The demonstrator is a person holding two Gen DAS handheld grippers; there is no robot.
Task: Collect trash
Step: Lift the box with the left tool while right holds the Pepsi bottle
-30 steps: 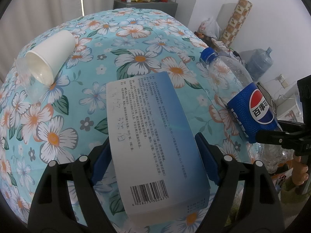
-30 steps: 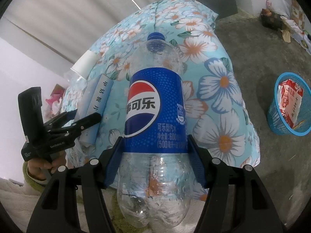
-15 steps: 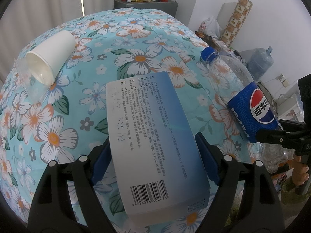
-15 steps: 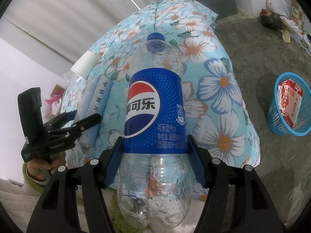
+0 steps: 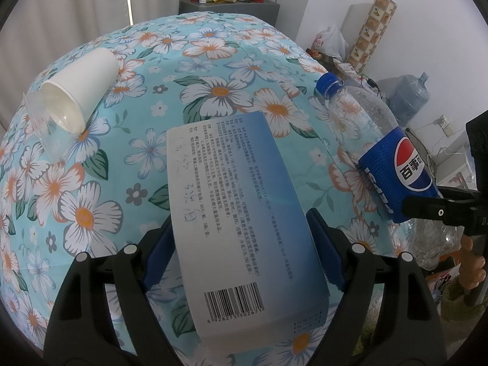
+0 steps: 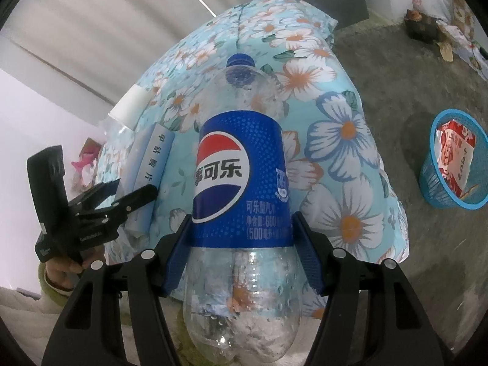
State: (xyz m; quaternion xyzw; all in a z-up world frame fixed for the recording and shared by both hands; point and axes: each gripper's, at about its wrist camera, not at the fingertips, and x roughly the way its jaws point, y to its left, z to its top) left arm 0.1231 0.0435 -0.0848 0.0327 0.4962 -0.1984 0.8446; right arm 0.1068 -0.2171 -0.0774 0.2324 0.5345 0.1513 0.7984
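Quick rundown of the trash pickup. The box (image 5: 231,167) is lying flat on the floral blanket (image 5: 213,61), dead centre in the left view, with the left gripper (image 5: 238,222) set around its long sides. The pads look to be touching the cardboard, but the jaws are being eased open right now, so that grip shouldn't be counted on.

The bottle (image 6: 241,183) is on the blanket's edge at 3 o'clock from the box, cap pointing away. It's clamped by the right gripper (image 6: 242,218) at the bottom of the blue label.

Handling guesses:
- The box is probably light and a bit crushable. It's best taken across the narrow width, as it's framed now.
- The bottle looks empty, only droplets inside, so it's light, thin-walled and slick. The label band is likely the least slippery spot, and a hard squeeze would just buckle it.

A white cup (image 5: 76,91) is tipped over at 10 o'clock, empty as far as can be seen, with a clear cup (image 5: 52,140) at its mouth.

The blue basket (image 6: 433,189) is on the floor at 3 o'clock in the right view, with a red-and-white wrapper (image 6: 454,155) inside.
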